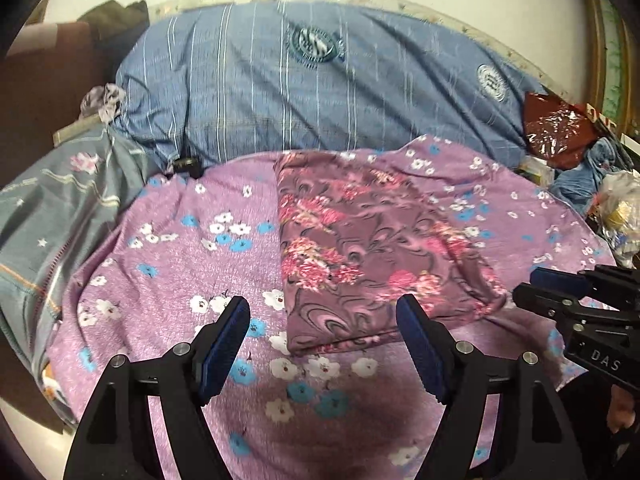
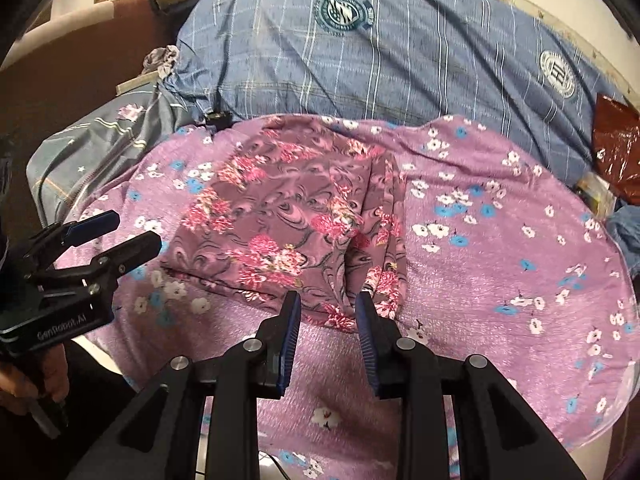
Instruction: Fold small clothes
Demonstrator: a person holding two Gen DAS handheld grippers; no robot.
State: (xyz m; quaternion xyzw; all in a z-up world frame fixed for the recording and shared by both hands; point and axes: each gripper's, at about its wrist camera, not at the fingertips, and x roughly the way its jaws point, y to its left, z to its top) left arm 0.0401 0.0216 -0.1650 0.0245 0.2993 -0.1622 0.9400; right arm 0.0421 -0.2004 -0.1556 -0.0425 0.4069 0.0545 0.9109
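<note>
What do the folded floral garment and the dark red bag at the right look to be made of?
Garment: looks like thin, soft printed knit or woven fabric, matte; it lies limp with soft creases. The fibre can't be told.
Bag: likely thin plastic film, glossy; crinkled with bright white glints.

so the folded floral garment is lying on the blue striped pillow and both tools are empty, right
Not quite. The folded floral garment lies on the purple flowered sheet, in front of the blue striped pillow, as the left wrist view shows. Both tools are indeed empty: left tool and right tool.
</note>
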